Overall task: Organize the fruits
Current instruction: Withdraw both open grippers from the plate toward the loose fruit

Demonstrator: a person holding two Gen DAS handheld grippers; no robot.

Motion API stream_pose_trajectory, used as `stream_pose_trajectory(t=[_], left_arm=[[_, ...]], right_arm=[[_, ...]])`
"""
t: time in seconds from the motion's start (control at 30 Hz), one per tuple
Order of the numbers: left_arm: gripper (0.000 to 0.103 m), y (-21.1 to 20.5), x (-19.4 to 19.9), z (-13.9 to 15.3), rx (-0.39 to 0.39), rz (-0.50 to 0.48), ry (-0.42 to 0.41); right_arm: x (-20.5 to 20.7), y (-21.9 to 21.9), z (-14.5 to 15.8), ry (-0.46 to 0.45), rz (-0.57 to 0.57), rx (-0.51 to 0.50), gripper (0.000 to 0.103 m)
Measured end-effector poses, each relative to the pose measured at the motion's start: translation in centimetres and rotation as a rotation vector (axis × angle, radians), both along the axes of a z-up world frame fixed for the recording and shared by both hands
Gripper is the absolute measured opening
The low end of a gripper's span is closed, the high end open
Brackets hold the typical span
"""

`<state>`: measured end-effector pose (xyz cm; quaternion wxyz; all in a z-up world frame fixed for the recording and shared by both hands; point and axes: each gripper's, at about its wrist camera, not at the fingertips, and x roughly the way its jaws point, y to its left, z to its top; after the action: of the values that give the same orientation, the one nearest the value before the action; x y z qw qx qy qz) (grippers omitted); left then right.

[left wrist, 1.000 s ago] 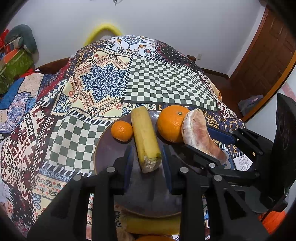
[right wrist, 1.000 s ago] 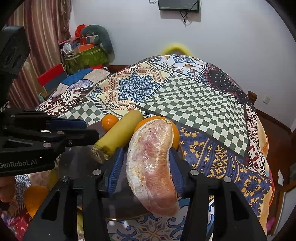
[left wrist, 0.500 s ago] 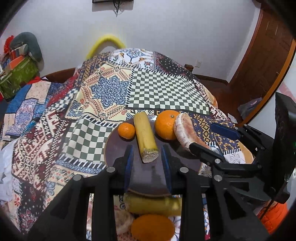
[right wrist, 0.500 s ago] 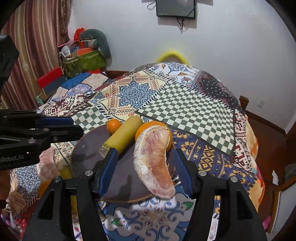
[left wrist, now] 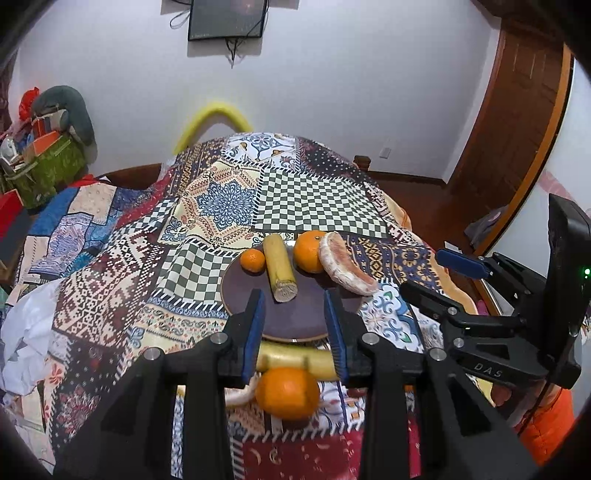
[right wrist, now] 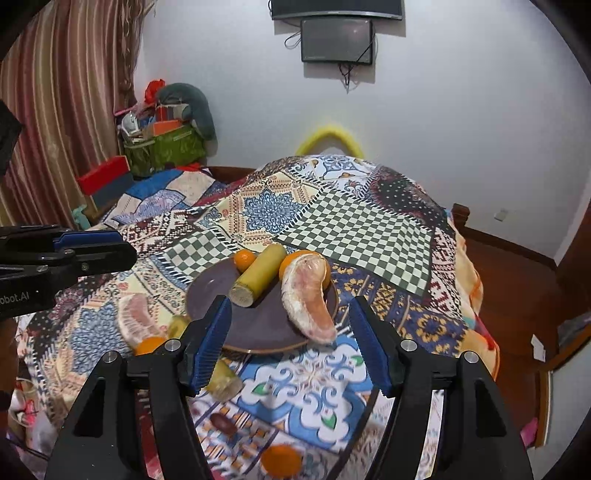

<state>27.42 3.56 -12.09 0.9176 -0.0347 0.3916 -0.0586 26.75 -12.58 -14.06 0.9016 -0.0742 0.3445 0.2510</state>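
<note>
The left gripper [left wrist: 295,325] hangs above the near edge of the dark plate [left wrist: 291,325], its blue pads apart with nothing between them; its jaws have just been opening. The right gripper [right wrist: 291,343] is likewise released, its jaws having just been opening, and they stand clear to either side of the near half of the plate without touching any fruit.

On the plate, in the left wrist view, four items sit in a row along the far rim. A small orange [left wrist: 253,260] lies at about 11 o'clock on the plate. Just beside it, a yellow cane piece [left wrist: 279,267] runs from the 12 o'clock rim toward the centre, cut end facing the camera. A larger orange [left wrist: 310,251] sits at about 1 o'clock, touching a peeled pomelo segment [left wrist: 345,267] that leans against it and overhangs the rim at roughly 3 o'clock.

Off the plate, on the patchwork cloth [left wrist: 110,288] at its 6 o'clock side, lie a second yellow cane piece [left wrist: 288,360] and another orange [left wrist: 288,393], the latter blurred. The right wrist view shows a further pomelo segment [right wrist: 138,319] on the cloth at the plate's 8 o'clock, and one more orange [right wrist: 280,461] near the bottom edge of the view.

A wall-mounted screen [left wrist: 227,18] hangs at 12 o'clock, and a wooden door [left wrist: 517,122] stands at 2 o'clock.
</note>
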Motion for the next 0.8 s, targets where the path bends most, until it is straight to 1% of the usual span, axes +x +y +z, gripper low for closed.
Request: stream_pose_trajectory(t=[0.03,0.13,0.2,0.23,0.33,0.37,0.47,0.6,0.7,0.8], left_arm=[[0.036,-0.1,-0.4,0.1,0.000,0.000,-0.004],[0.043,-0.3,-2.1,0.4,0.005,0.000,-0.012],[0.051,-0.4,-3.0,0.2,0.007,0.006,-0.015],[0.052,-0.5,-3.5,0.0,0.009,0.008,-0.013],[0.052,-0.6,-4.6,-0.9,0.011,0.008,0.004],[0.052,-0.7,-4.9,-1.2,0.010,0.007,0.013],[0.054,-0.9,-5.7,-2.4,0.002,0.003,0.038],[0.054,-1.3,-6.0,-3.9,0.012,-0.005,0.073],[0.055,-1.6,-6.1,-5.1,0.021,-0.005,0.096],[0.056,-1.4,-6.0,-6.3,-0.003,-0.004,0.135]], right_arm=[[-0.5,-0.3,0.2,-0.002,-0.005,0.005,0.063],[-1.7,-0.9,0.5,-0.004,-0.017,0.010,0.063],[-2.4,-1.1,0.6,-0.006,-0.025,0.008,0.063],[-2.8,-1.2,0.6,-0.005,-0.028,0.008,0.063],[-3.7,-1.7,0.4,0.002,-0.038,0.009,0.066],[-4.1,-1.8,0.3,0.004,-0.041,0.010,0.068],[-5.0,-2.2,-0.3,0.010,-0.054,0.005,0.069],[-6.0,-2.6,-1.7,0.040,-0.059,-0.001,0.069],[-6.5,-2.6,-3.1,0.062,-0.066,-0.024,0.069],[-6.8,-2.7,-4.5,0.095,-0.069,-0.041,0.069]])
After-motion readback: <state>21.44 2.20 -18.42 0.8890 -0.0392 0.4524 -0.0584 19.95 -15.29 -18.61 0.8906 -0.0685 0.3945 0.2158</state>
